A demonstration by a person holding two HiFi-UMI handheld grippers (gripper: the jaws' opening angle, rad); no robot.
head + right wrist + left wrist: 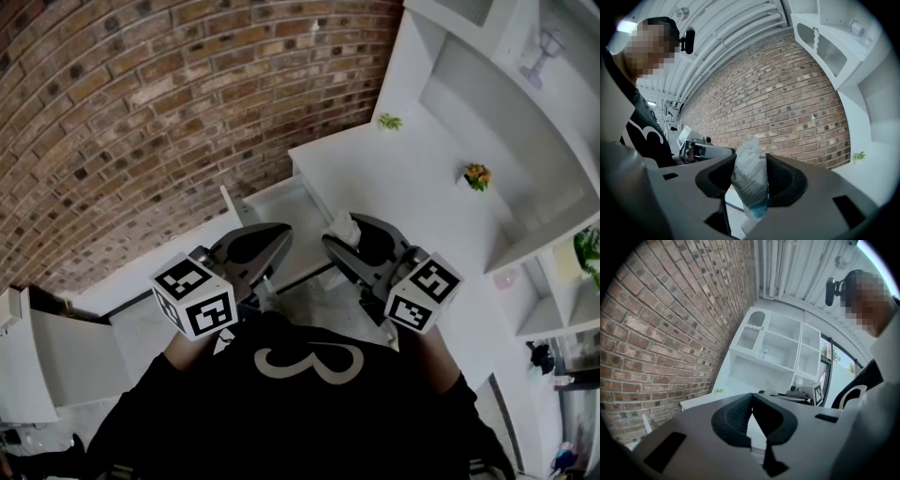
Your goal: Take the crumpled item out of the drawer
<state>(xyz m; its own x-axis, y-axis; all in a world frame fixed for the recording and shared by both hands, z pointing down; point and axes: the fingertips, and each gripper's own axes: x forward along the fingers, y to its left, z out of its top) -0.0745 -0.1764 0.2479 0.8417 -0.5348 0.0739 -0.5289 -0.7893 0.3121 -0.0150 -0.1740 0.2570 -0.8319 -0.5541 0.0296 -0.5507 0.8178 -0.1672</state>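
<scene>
In front of the open drawer (279, 204), the right gripper (750, 161) is clamped on the crumpled item (750, 182), the left gripper (751, 401) closed and empty; advise firm, steady pressure while carrying it clear.

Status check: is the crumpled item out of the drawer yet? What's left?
Done, it seems: the drawer stands open and the crumpled item is out of it. In hand: the right gripper clamps the item, held up. The left gripper is shut, empty. Left: probably setting the item down.
</scene>
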